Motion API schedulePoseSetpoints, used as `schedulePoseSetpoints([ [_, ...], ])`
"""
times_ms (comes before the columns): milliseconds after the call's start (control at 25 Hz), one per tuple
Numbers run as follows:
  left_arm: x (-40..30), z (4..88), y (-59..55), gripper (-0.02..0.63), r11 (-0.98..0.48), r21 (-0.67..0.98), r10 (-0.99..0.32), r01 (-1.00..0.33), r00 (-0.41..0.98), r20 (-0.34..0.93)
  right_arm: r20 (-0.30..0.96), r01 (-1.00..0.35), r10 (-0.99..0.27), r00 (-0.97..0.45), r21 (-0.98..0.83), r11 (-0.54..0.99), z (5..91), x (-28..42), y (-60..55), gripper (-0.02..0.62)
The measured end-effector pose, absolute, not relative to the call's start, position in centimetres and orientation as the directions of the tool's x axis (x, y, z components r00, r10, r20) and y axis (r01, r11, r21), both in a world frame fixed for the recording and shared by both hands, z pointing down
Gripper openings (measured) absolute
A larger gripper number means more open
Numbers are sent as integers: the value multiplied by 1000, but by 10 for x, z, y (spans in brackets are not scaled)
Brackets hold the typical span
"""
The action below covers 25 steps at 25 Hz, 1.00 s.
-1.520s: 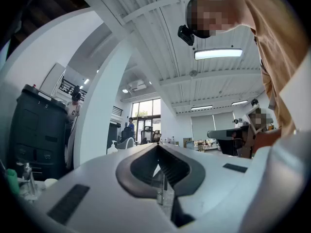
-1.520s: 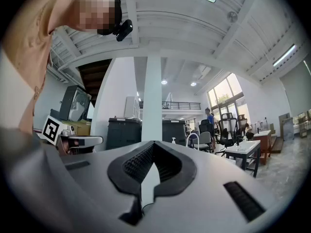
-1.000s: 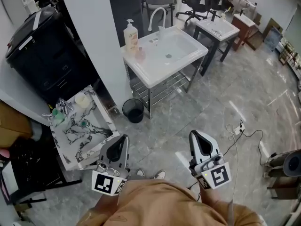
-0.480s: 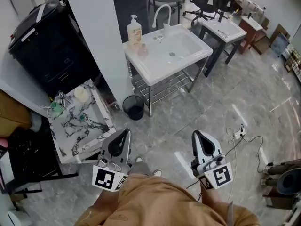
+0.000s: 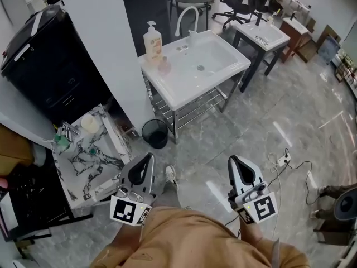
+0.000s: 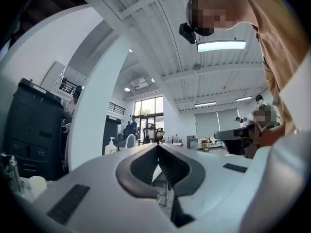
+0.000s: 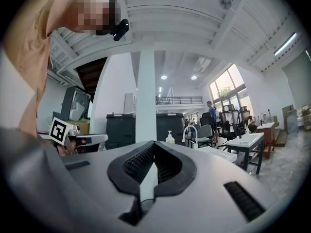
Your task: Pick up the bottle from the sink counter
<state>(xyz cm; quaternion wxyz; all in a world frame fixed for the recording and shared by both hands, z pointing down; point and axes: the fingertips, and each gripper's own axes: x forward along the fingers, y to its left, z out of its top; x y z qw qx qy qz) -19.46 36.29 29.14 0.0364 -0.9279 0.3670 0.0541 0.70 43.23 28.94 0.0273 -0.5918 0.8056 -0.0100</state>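
Both grippers sit low in the head view, well apart from the sink, with nothing in either.
- left gripper (image 5: 147, 158): ribbed black pads clenched tip to tip, empty.
- right gripper (image 5: 233, 159): same, pads pressed together, empty.
- Each carries a cube with square black-and-white markers at its rear.

bottle (image 5: 152, 39): cream plastic pump bottle with a squarish body and a white pump head. It stands upright on the far left corner of the sink worktop (image 5: 170, 88), next to the white column (image 5: 103, 49). It is untouched and well away from both grippers. A small pink item (image 5: 164, 66) stands just in front of it near the left edge; too small to tell what it is.

The sink worktop is glossy white ceramic, rectangular with rounded corners and a shallow basin. It sits on a chromed tube frame (image 5: 189, 109) with a slatted shelf below. A white gooseneck faucet (image 5: 186, 15) stands on the far edge, right of the bottle.

A round black mesh bin (image 5: 154, 133) sits on the floor (image 5: 262, 121) beside the frame's left leg. The floor is polished grey stone-look tile, reflective. Left of the bin lies a white slab (image 5: 95, 161) with black marble veining. Behind it stands a tall matte black cabinet (image 5: 47, 66).

In both gripper views the bottle shows small in the distance, past closed jaws.
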Motion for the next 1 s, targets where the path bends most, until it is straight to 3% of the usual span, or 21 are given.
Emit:
schedulePoseSetpoints([
  [680, -197, 302, 133, -6, -725, -9, -685, -688, 723, -85, -3, -948, -951, -308, -84, 307, 286, 17, 195, 3],
  [1000, -192, 316, 89, -6, -763, 52, -646, -644, 760, -73, 30, -953, -956, -291, -91, 288, 287, 7, 143, 3],
])
